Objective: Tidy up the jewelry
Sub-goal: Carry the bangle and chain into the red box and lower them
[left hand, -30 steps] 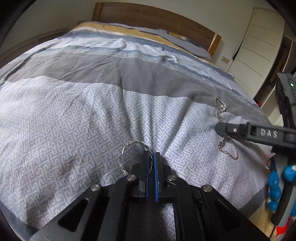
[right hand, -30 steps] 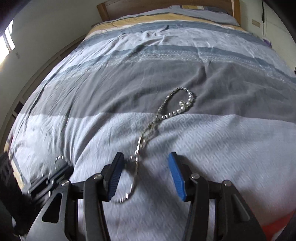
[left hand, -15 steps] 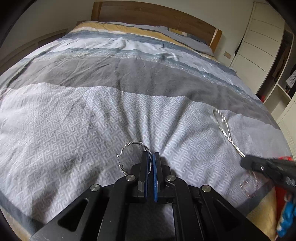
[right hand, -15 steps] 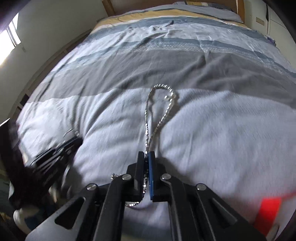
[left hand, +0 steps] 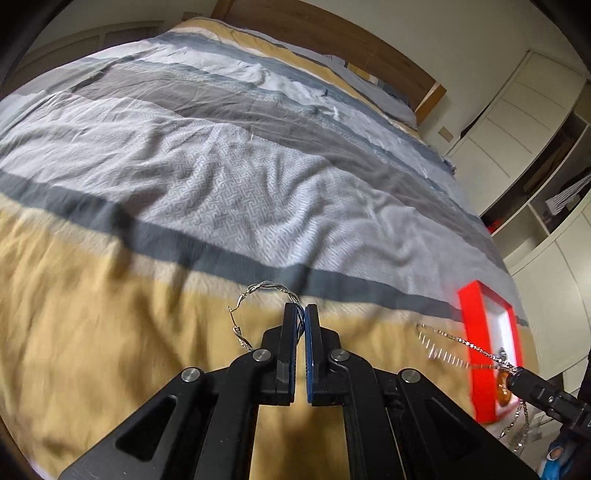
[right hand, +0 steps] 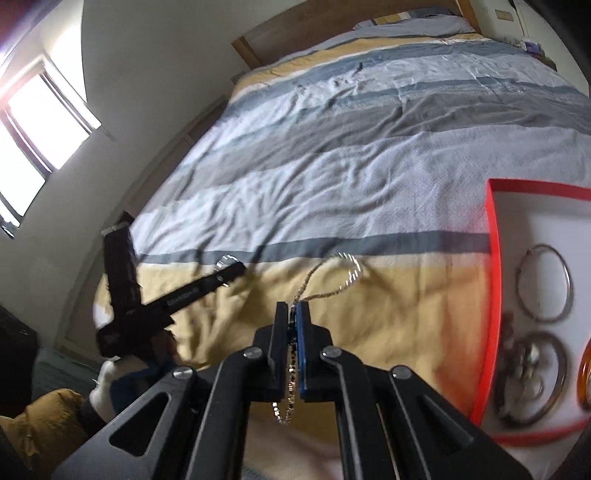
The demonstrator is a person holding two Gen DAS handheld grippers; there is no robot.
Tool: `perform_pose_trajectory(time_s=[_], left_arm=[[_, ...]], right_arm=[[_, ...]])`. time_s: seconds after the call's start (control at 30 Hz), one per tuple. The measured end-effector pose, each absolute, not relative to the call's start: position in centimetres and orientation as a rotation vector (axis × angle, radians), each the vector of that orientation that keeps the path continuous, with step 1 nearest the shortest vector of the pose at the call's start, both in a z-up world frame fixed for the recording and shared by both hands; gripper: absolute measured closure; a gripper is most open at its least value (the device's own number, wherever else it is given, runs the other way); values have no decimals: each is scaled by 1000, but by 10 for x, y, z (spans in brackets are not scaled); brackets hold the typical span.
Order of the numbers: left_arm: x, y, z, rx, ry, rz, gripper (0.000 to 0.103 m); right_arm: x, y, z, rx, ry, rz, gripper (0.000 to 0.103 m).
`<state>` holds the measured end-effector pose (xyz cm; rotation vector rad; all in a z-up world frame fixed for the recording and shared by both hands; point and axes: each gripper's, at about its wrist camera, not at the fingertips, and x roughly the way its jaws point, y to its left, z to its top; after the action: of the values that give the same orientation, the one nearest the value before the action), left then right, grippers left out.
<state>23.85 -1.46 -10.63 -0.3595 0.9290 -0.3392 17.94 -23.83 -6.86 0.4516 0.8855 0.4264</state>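
My left gripper [left hand: 303,308] is shut on a twisted silver hoop earring [left hand: 258,291], which sticks out up and to the left of the pads, above the yellow band of the bedspread. My right gripper [right hand: 294,306] is shut on a silver chain necklace [right hand: 343,275]; its loop hangs blurred ahead of the pads and a short end dangles below them. In the left wrist view the right gripper [left hand: 517,373] shows at the lower right with the necklace [left hand: 454,347] trailing from it. A red tray [right hand: 493,266] with a white floor holds several bangles [right hand: 545,284] at the right.
The striped bedspread [left hand: 229,192] covers the whole bed, with a wooden headboard [left hand: 332,33] at the far end. White wardrobe doors [left hand: 517,122] stand to the right. A window [right hand: 33,144] is on the left wall. The left gripper [right hand: 229,273] shows in the right wrist view.
The right gripper closed on the necklace and lifted it off the grey fabric. Both grippers drew back toward the yellow foot of the bed, and the red tray came into view.
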Motion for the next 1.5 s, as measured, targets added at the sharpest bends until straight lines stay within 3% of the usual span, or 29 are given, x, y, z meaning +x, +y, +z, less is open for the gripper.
perform_pose_trajectory(time_s=[0.3,0.6,1.03,1.5], left_arm=[[184,-30,-49,-387,851,-405,100],[162,-113,-7,-304,831,-603,100],[148,-261,-41,-152,975,-836,100],[184,-331,-76,-48,1023,-803,99]], right_arm=[[124,-257,-18,527,732,451,99],[88,-322,3,592,605,345,99],[83,-437,-48,645,630,39,99],[141,-475,-75,594,710,-33,99]])
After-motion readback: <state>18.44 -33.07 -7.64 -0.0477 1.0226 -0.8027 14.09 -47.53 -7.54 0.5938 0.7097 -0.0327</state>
